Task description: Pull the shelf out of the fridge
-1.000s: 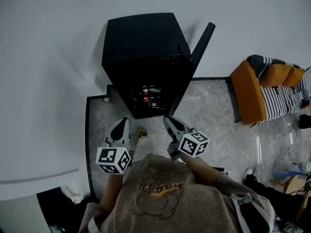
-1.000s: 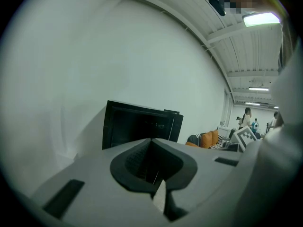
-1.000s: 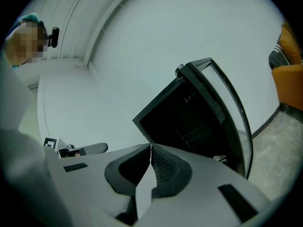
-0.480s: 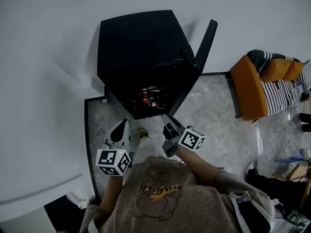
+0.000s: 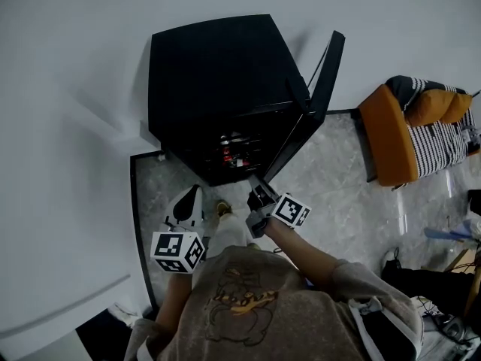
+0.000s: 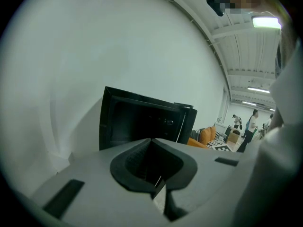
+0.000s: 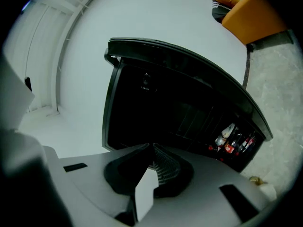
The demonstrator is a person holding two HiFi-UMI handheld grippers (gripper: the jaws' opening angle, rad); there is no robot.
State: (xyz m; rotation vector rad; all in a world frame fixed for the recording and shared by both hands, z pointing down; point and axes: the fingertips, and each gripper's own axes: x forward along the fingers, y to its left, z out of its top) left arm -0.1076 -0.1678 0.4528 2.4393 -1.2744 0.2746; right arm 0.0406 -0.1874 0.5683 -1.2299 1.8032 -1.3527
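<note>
Shelf (image 7: 194,119): located inside the fridge (image 5: 218,74), in the dark interior near the bottles (image 7: 231,138). It shows only as faint wire bars in the right gripper view, and whether the bottles rest on it cannot be told. The fridge stands against the far wall, with its door (image 5: 322,89) open to the right. The left gripper (image 5: 189,194) is held near and left of the opening, jaws together with nothing between them. The right gripper (image 5: 255,186) is just short of the opening's lower edge, jaws likewise closed and empty. Neither touches the fridge. Judgement: a wire rack of this kind should be stiff, light and somewhat slippery, and liable to bind in its runners if drawn skew. Take the front bar near its middle, opening the jaws first, and pull level and straight
</note>
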